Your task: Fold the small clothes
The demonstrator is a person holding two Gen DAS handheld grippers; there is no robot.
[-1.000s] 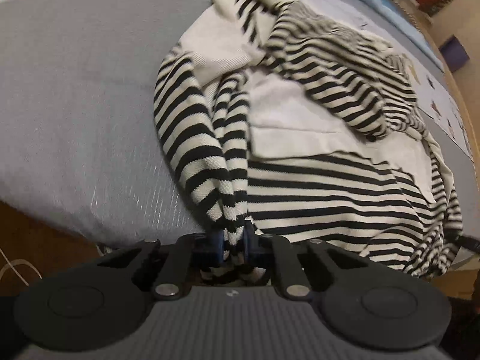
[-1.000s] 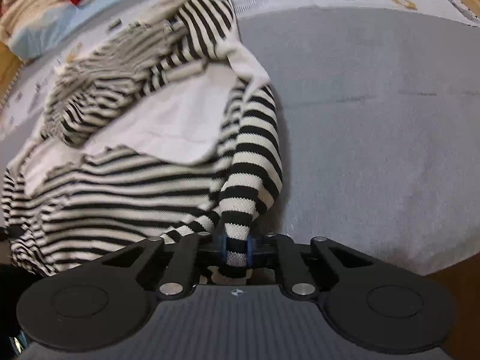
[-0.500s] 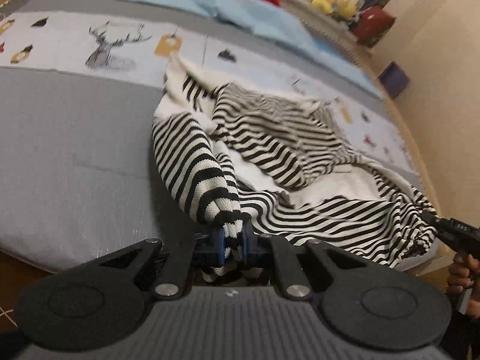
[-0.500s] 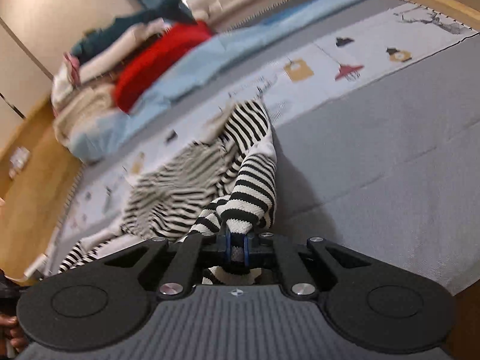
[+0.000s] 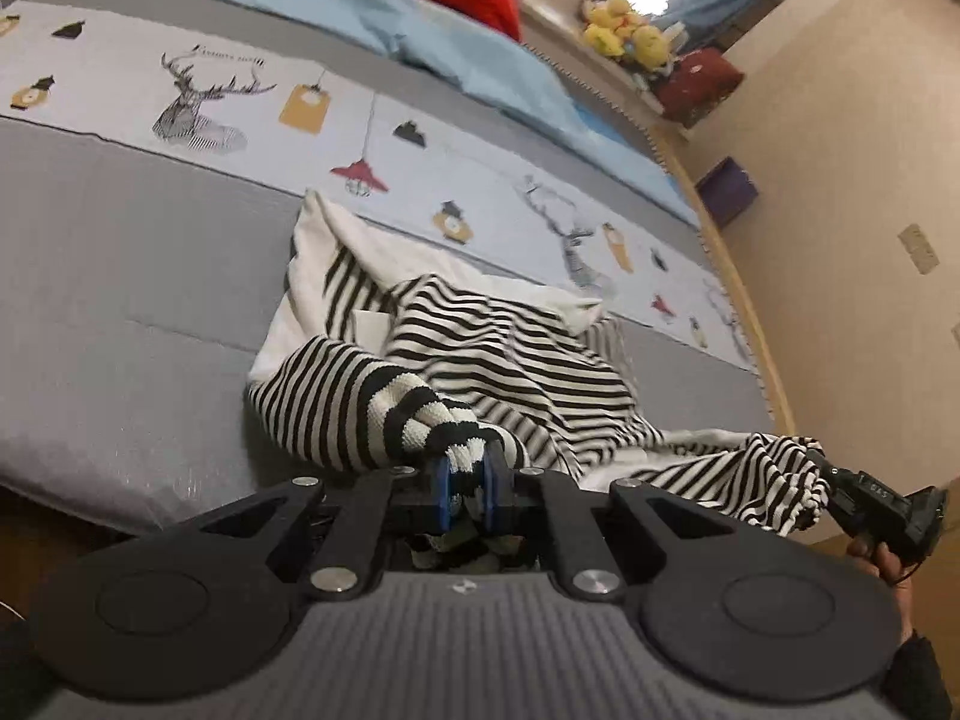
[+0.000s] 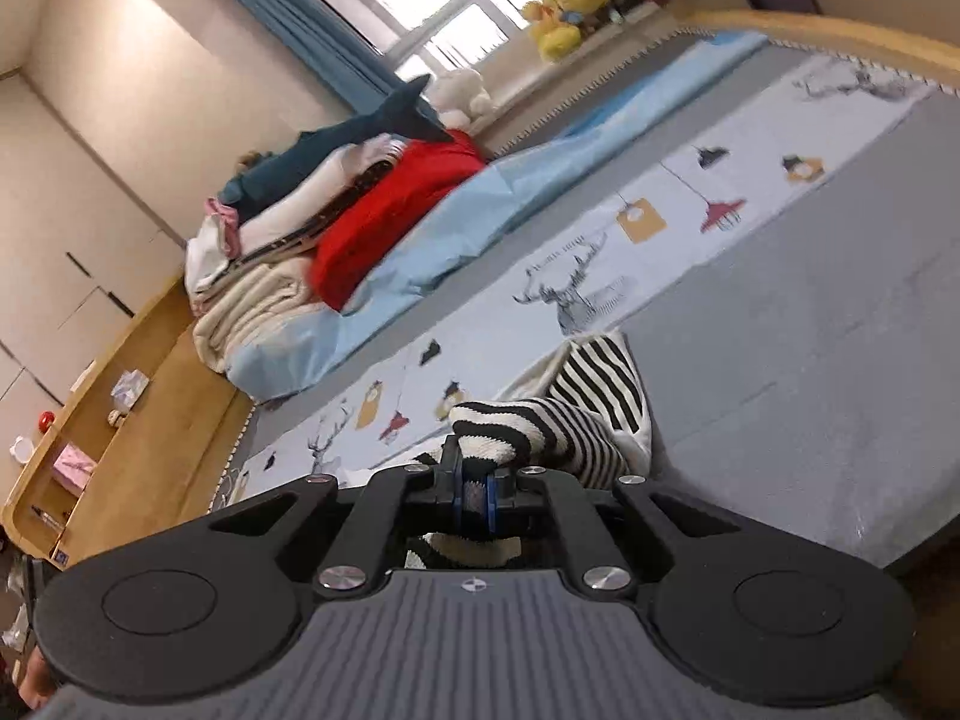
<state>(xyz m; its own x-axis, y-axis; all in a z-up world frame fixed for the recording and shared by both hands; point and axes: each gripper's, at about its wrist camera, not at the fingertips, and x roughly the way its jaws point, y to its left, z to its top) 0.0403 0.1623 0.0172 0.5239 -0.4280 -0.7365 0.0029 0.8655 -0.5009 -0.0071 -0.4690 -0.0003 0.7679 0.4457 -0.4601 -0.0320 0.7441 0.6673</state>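
Note:
A black-and-white striped knit garment [image 5: 498,348] lies bunched on the grey bed cover near the front edge. My left gripper [image 5: 465,474] is shut on one striped edge of it and holds it raised. My right gripper [image 6: 474,477] is shut on another striped edge [image 6: 516,426], also raised. In the left wrist view the right gripper [image 5: 864,498] shows at the far right, with the garment stretched between the two. In the right wrist view most of the garment is hidden behind the gripper.
The bed has a grey cover [image 5: 120,252] and a printed deer band [image 5: 198,114]. A light blue sheet [image 6: 480,204] and a pile of folded clothes with a red one [image 6: 390,210] lie at the back. A wooden shelf [image 6: 90,420] stands left; the wall [image 5: 840,180] is right.
Both grippers have lifted and tilted up with the garment's edges. The views have swung from looking down on the garment to looking across the bed.

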